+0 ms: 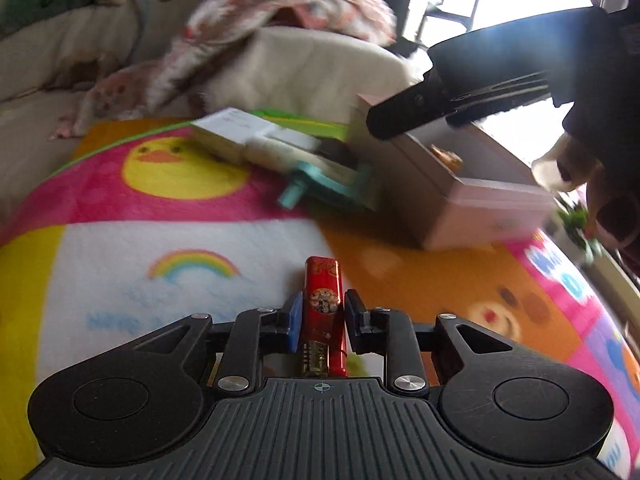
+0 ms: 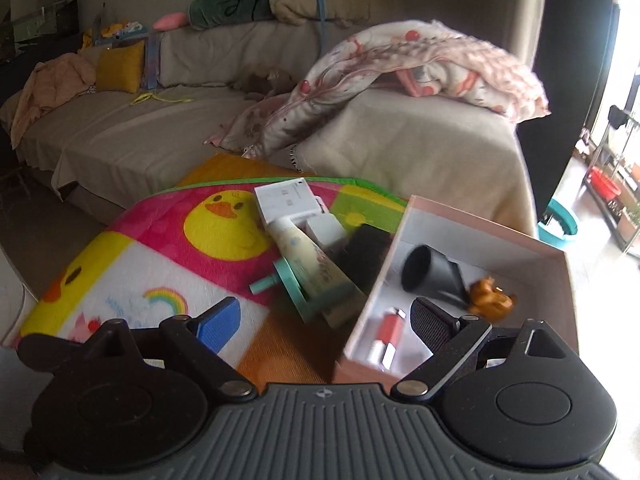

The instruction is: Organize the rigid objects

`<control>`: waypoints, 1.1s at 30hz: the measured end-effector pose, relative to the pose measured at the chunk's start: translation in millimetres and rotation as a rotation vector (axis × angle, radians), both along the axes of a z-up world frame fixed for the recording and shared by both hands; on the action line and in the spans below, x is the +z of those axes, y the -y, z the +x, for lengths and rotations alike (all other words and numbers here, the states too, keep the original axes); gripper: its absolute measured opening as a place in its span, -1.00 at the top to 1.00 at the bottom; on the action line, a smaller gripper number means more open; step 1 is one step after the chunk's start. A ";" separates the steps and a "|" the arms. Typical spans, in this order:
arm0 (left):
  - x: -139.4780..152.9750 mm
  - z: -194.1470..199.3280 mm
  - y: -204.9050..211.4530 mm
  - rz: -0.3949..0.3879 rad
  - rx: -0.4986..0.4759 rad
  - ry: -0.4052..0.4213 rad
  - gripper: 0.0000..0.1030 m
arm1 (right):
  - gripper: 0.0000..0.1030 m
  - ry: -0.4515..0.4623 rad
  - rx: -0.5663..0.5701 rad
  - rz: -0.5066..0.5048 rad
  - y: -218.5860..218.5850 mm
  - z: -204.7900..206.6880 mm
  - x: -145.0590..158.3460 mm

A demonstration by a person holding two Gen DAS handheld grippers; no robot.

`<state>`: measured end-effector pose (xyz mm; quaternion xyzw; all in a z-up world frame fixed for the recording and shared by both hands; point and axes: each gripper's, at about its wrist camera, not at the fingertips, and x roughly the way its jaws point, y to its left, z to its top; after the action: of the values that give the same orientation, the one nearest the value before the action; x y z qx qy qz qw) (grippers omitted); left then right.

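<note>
Only L wrist cam shows left claw gripping red lighter; right claw wide.

Motion-blurred in the left wrist view: white carton, teal stand, pink box. Red lighter: lower end hidden behind the gripper body. Small red item inside the box: too blurred to identify, possibly another lighter. Black block: partly hidden by the box wall.
</note>
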<state>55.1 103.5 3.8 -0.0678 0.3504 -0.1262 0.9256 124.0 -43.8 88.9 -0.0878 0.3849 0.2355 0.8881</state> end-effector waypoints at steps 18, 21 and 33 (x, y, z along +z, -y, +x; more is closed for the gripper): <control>-13.3 7.7 -41.6 -0.258 0.062 0.020 0.56 | -0.70 -0.174 0.035 -0.209 -124.9 182.0 -77.9; -12.9 7.8 -41.2 -0.251 0.061 0.022 0.56 | -0.38 -0.256 0.015 -0.159 -105.6 176.1 -73.9; -9.4 -2.3 -41.1 -0.197 0.042 0.011 0.54 | -0.33 -0.371 0.104 -0.186 -85.9 86.1 -65.2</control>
<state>52.8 144.5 -5.5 -0.1654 0.3295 -0.1410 0.9188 210.1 42.1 23.6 -0.1446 0.5568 0.2565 0.7767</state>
